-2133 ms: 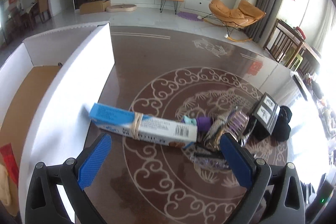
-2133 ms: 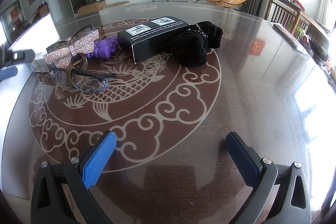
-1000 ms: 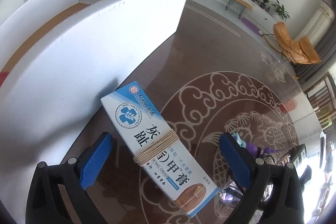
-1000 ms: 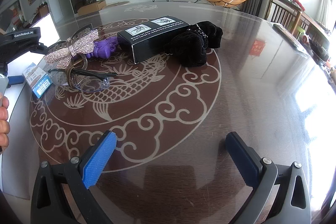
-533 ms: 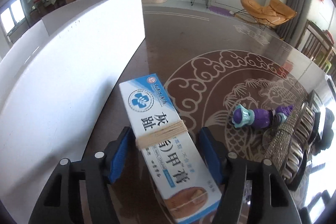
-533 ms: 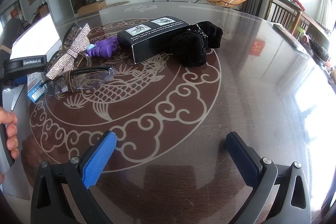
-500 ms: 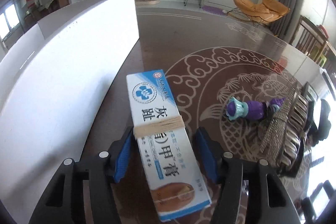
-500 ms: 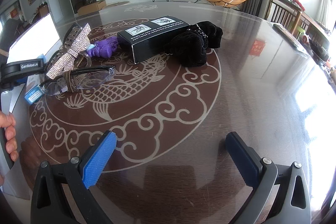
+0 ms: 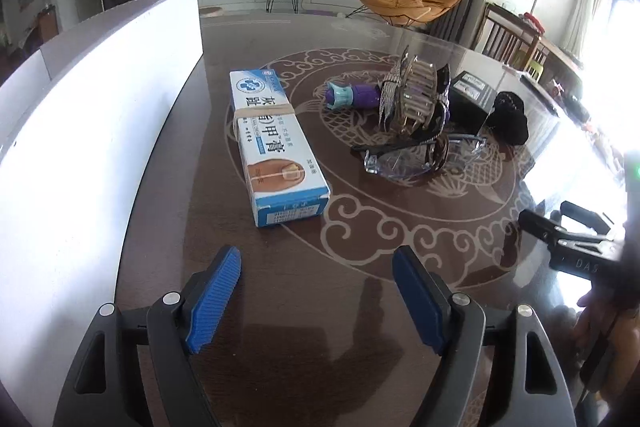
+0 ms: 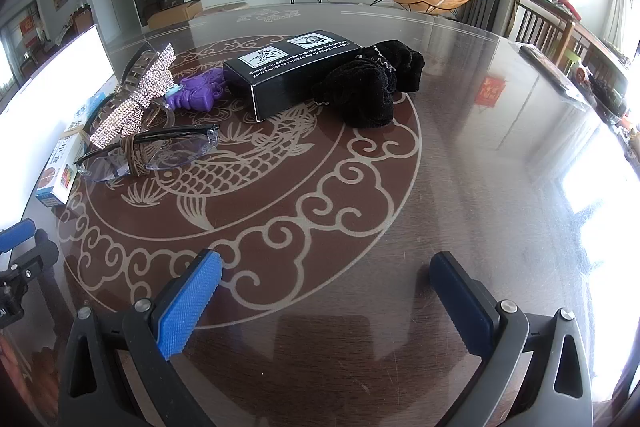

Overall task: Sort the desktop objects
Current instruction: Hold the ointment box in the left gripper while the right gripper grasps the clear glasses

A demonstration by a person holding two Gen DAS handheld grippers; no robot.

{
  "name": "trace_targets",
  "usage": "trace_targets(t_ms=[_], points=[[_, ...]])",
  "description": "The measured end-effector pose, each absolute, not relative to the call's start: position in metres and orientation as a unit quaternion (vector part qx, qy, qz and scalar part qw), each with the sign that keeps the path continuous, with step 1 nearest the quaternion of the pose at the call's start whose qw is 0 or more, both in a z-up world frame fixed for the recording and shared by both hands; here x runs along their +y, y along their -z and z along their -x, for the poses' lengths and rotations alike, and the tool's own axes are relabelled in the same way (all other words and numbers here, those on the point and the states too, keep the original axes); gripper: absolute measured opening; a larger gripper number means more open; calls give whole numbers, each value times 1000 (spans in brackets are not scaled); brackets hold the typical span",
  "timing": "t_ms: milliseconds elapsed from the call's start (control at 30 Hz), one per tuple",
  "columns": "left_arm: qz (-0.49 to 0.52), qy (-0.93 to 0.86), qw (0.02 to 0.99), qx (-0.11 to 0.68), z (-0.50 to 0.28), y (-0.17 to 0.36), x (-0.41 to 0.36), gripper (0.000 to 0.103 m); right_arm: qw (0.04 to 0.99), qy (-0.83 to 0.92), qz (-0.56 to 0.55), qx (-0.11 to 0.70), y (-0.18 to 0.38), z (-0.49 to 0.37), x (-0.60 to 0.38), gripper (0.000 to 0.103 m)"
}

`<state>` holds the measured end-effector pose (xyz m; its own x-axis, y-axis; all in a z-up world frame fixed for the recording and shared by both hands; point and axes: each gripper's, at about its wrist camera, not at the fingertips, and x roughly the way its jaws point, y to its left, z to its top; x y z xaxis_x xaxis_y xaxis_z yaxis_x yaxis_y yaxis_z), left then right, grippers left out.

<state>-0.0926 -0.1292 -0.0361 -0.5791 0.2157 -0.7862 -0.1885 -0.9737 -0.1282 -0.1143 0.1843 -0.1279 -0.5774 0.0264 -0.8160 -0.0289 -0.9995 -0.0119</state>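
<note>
Left wrist: string-bound blue-white box [image 9: 271,138].

Both the left gripper [image 9: 316,287] and right gripper [image 10: 328,291] have dark grey moulded arms with triangular cut-outs and silver screw heads. Their fingers [image 10: 188,301] carry ribbed blue pads.
</note>
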Motion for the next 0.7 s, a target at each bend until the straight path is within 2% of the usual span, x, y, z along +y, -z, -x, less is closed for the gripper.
trace_targets(t_ms=[67,100,133,233,333,367,400,433,500,700], points=[[439,-892,102,-24,109,26,-131,81,16,-888,459,1,128,114,184,103],[439,-894,93,-23,122,22,-130,93,16,-888,459,1,128,114,184,103],[442,-893,76,-16,134,23,-128,98,16,-888,459,1,128,114,184,103],[472,-881,28,6,174,36,-122,98,16,-888,459,1,128,114,184,103],[488,-872,28,18,194,49,-120,98,16,-888,459,1,128,114,184,103],[479,-876,37,29,193,49,-119,94,16,-888,459,1,128,114,185,103],[468,-882,52,34,191,48,-119,77,16,-888,459,1,128,114,184,103],[457,-886,57,42,187,45,-118,55,16,-888,459,1,128,114,184,103],[450,-890,63,47,176,43,-120,43,16,-888,459,1,128,114,184,103],[441,-891,97,34,114,39,-129,41,15,-888,459,2,128,114,184,103]])
